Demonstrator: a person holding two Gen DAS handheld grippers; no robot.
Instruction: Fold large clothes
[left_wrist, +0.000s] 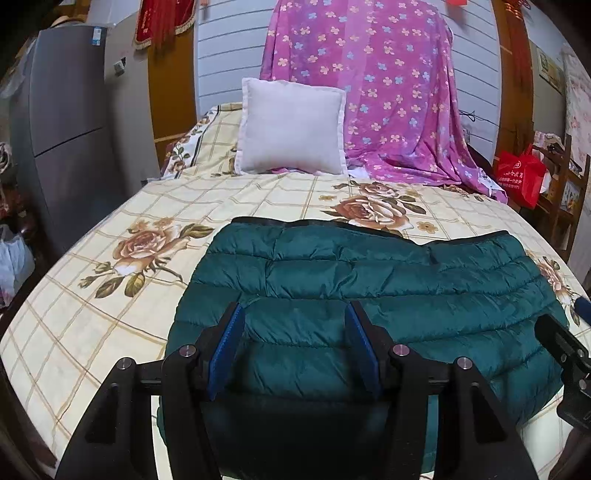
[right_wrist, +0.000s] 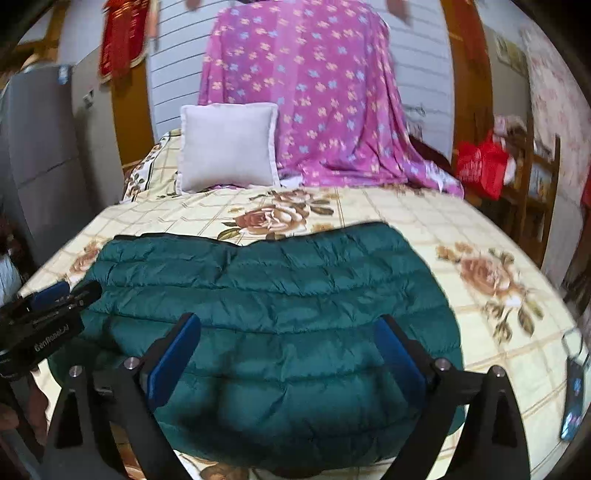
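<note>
A dark green quilted down jacket lies folded flat on the bed; it also shows in the right wrist view. My left gripper is open and empty, its blue-padded fingers held just above the jacket's near left part. My right gripper is open wider and empty, above the jacket's near right part. The right gripper's body shows at the right edge of the left wrist view. The left gripper's body shows at the left edge of the right wrist view.
The bed has a cream rose-print sheet. A white cushion and a pink flowered blanket are at its head. A grey fridge stands left, a red bag on a wooden chair right. A phone lies at the bed's right edge.
</note>
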